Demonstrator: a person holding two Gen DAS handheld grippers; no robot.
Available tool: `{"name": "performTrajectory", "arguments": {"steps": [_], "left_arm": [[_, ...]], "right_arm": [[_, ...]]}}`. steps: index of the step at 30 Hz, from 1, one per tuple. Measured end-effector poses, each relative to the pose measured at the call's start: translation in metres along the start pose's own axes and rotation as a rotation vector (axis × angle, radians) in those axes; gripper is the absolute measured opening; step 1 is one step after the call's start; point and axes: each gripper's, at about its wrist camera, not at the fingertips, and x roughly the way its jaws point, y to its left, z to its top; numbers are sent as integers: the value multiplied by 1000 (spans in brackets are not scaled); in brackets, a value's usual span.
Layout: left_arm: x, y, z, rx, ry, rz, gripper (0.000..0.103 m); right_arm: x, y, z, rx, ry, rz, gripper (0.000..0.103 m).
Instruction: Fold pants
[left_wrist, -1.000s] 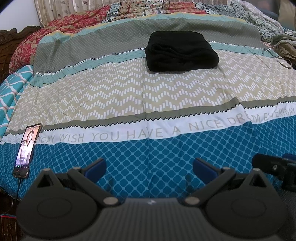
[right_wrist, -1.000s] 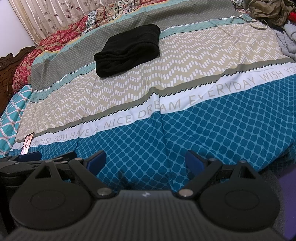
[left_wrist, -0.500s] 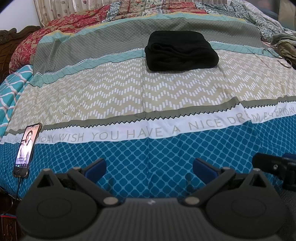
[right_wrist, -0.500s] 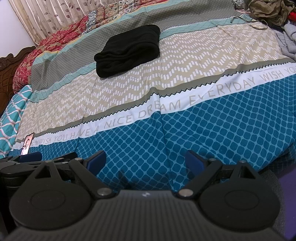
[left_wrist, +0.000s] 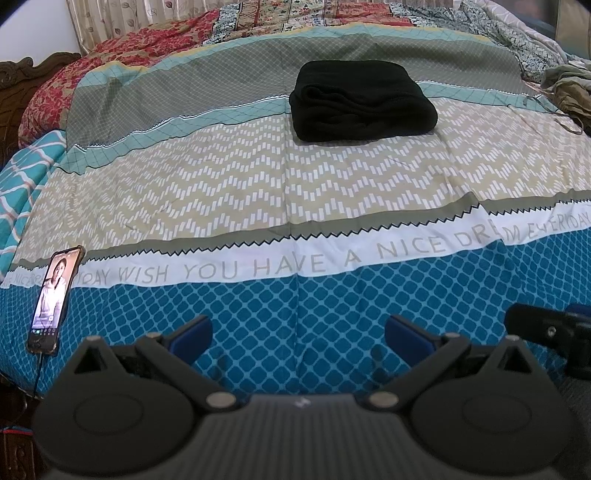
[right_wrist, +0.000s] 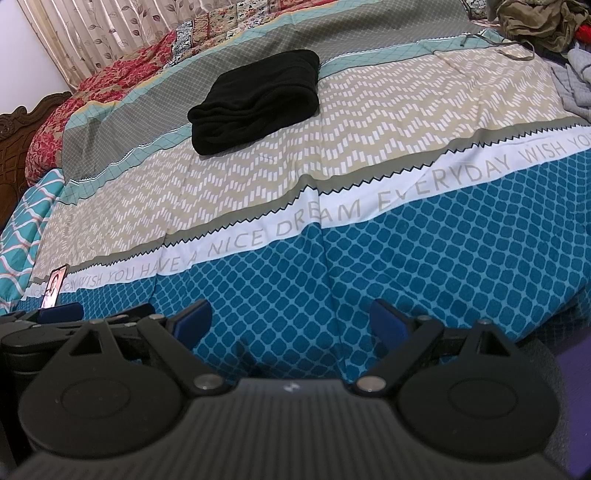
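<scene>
The black pants (left_wrist: 362, 101) lie folded in a thick square bundle far back on the bed, on the beige and grey stripes; they also show in the right wrist view (right_wrist: 258, 99). My left gripper (left_wrist: 298, 334) is open and empty, low over the blue patterned near edge of the bedspread. My right gripper (right_wrist: 290, 321) is open and empty too, beside it over the same blue band. Both are far from the pants. The right gripper's body shows at the left view's right edge (left_wrist: 550, 332).
A lit phone (left_wrist: 53, 299) with a cable lies at the bed's near left edge. Loose olive clothes (right_wrist: 535, 22) and a grey cloth (right_wrist: 576, 85) are heaped at the far right. Red floral bedding (left_wrist: 122, 55) and a wooden headboard (left_wrist: 22, 77) are at the left.
</scene>
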Motion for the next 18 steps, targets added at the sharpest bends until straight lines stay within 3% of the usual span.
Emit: {"name": "performTrajectory", "arguments": {"steps": [18], "left_arm": [[1,0,2,7,3,-1,103]], "right_arm": [[1,0,1,-3,1,-1,94]]}}
